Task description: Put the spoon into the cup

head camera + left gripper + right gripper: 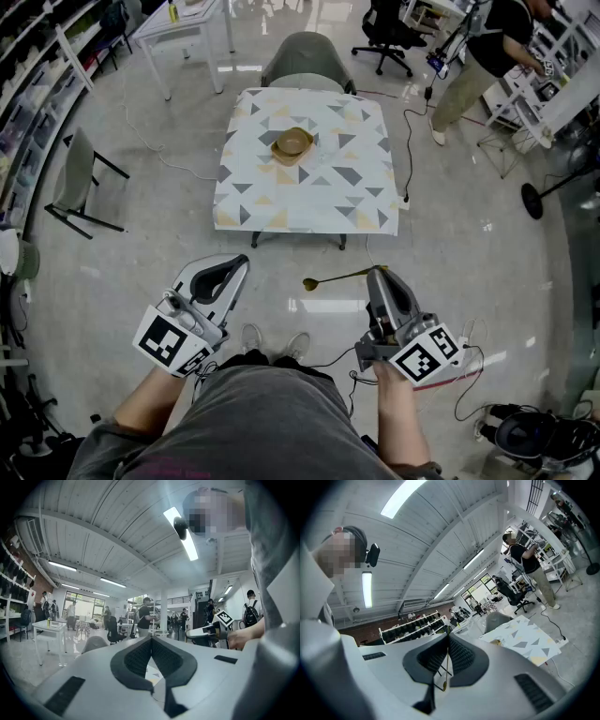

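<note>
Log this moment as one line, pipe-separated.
left gripper shut, empty | right gripper shut on spoon | cup on table | spoon not yet in cup

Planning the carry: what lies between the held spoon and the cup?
Head view: only shiny floor, then the patterned tablecloth, between the spoon and the cup.

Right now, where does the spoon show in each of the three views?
Head view: the spoon is at lower centre, sticking out to the left from the right gripper, above the floor.
Left gripper view: not in it, as far as I can tell.
Right gripper view: its handle is a thin line clamped between the jaws, low centre.
Shared landmark: the table with the triangle-patterned cloth, top centre in the head view, right of centre in the right gripper view.
</note>
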### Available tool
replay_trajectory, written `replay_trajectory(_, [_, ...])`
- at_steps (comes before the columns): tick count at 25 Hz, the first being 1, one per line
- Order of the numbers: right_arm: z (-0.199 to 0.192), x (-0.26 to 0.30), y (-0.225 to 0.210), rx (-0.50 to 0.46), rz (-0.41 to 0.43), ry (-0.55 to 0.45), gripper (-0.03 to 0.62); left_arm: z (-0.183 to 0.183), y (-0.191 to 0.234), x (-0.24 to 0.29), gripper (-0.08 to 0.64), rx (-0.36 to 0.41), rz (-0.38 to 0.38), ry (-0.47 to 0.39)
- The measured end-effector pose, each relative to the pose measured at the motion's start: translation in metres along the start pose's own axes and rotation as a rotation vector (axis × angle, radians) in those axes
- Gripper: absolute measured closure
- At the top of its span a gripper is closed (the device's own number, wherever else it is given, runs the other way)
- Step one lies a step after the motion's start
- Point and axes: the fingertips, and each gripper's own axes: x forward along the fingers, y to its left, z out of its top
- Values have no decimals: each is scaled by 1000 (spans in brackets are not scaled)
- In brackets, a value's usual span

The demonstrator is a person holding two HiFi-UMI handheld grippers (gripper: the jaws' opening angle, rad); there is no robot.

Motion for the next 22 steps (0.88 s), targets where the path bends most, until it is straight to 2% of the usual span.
replay_trajectory(15, [12,-21,-27,29,10,-13,571,-3,-30,21,543,11,6,0])
replay_trajectory(19, [17,-29,-34,34,23,-10,571,-9,-43,26,543,3,10,29])
replay_trajectory(22, [20,-34,-38,36,29,-7,571,-5,-49,31,543,10,19,8])
